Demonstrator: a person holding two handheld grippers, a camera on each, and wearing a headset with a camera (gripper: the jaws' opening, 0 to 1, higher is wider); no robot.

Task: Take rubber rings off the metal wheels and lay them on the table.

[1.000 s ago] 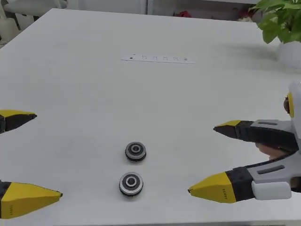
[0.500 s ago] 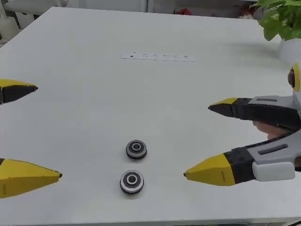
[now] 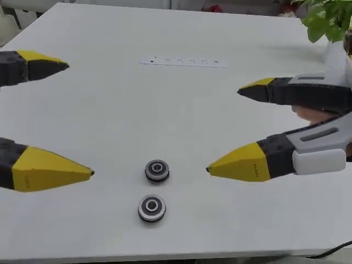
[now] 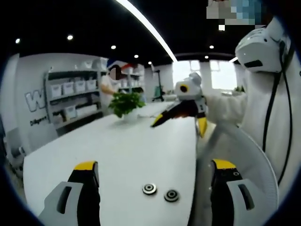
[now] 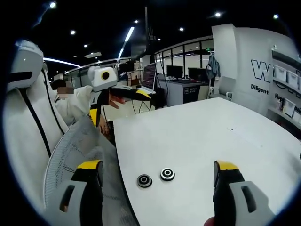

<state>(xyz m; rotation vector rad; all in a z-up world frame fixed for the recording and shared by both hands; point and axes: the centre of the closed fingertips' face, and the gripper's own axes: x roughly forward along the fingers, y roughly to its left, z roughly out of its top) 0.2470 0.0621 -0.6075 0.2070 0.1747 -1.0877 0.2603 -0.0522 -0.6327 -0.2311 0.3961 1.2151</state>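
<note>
Count: 2 metal wheels, 2 claws, nothing clamped. Head view: upper wheel (image 3: 157, 171) and lower wheel (image 3: 151, 209) lie flat on the white surface (image 3: 165, 110) at lower centre of frame, one just below the other, near but not touching. Both are dark at the edge and bright at the hub; too small to tell more. Left claw (image 3: 80, 119) comes in from the left edge, jaws wide apart, holding nothing. Its lower yellow tip sits left of the upper wheel, clear of it. Right claw (image 3: 223, 130) comes in from the right edge, jaws also wide apart, empty. Its lower tip is right of the upper wheel at about the same height, also clear of it. The upper wheel lies between those two lower tips; the lower wheel sits below that line. A hand (image 3: 314, 115) shows between the right claw's jaws near the right edge. 1 white power strip (image 3: 183, 61) at upper centre, well apart from the wheels. 1 plant (image 3: 324, 19) in a white pot (image 3: 336, 55) at the upper right corner. Left gripper view: both wheels side by side at lower centre, between its own two jaw tips, with the right claw mid frame across the surface, jaws apart. Right gripper view: same pair at lower centre, left claw at upper left.
</note>
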